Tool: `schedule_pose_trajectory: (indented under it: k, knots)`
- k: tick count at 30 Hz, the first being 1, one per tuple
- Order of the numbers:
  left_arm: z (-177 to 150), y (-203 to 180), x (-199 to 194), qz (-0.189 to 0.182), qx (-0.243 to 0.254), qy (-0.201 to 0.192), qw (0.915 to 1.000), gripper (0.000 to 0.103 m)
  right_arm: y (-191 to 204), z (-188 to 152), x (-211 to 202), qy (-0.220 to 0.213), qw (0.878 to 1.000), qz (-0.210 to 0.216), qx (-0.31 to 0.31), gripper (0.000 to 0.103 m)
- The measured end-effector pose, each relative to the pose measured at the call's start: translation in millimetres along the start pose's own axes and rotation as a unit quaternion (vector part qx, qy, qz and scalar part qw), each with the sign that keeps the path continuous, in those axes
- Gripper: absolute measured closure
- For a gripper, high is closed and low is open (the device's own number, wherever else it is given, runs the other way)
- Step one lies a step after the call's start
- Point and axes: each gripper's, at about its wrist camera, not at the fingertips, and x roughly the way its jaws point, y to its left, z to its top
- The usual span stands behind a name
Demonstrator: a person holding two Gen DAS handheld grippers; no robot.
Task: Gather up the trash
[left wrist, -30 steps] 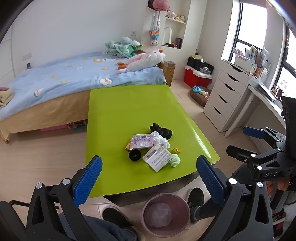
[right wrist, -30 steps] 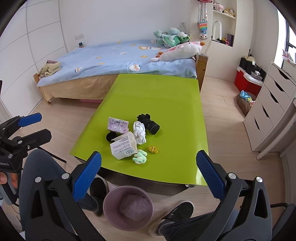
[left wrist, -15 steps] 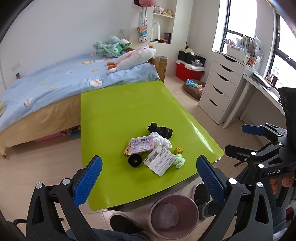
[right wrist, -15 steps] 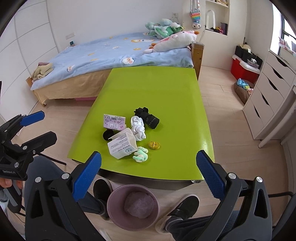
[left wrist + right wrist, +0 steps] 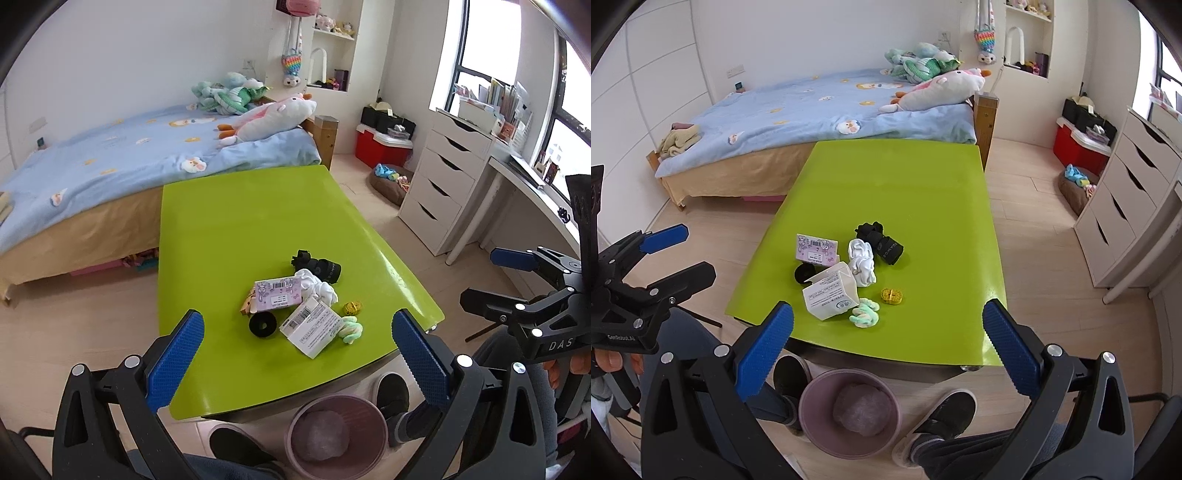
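A heap of small items lies near the front of the green table [image 5: 258, 221] [image 5: 923, 192]: a white carton [image 5: 310, 326] [image 5: 831, 295], a purple printed box [image 5: 277, 297] [image 5: 815, 249], a black ring [image 5: 263, 325], a white crumpled cloth [image 5: 862, 260], black socks [image 5: 881, 242], a yellow round piece [image 5: 891, 295] and a pale green twisted piece [image 5: 864, 314]. A pink bin [image 5: 338, 435] [image 5: 849, 410] with crumpled plastic stands on the floor below the table's front edge. My left gripper [image 5: 295, 358] and right gripper [image 5: 886, 347] are open and empty above the front edge.
A bed with a blue cover [image 5: 820, 107] and plush toys stands behind the table. White drawers [image 5: 443, 181] and a desk are on the right. The person's feet [image 5: 942, 413] are beside the bin.
Both grippers have shifted slightly and come a little closer to the table; the heap sits larger in both views. Nothing was picked up.
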Motion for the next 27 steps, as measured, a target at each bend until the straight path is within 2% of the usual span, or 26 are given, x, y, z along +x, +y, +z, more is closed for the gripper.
schedule_pose_trajectory:
  k: [6, 13, 21, 27]
  knots:
    - [-2.7, -15.5, 1.1, 0.028, -0.003, 0.002, 0.9996, 0.005, -16.7, -4.5, 3.6, -0.012, 1.0, 0.016, -0.008, 0.003]
    - [-5.3, -28.8, -1.4, 0.05, 0.002, 0.013, 0.9986, 0.005, -32.6, -15.1, 14.1, 0.0, 0.999, 0.04, -0.007, 0.003]
    - [-6.2, -25.6, -2.7, 0.051, 0.01, 0.022, 0.9984, 0.005, -32.7, -16.5, 8.7, -0.01, 0.999, 0.04, 0.011, 0.003]
    - [-5.5, -16.9, -2.0, 0.039, 0.021, 0.024, 0.9987, 0.005, -17.5, -15.1, 5.3, -0.014, 0.999, 0.027, 0.013, 0.003]
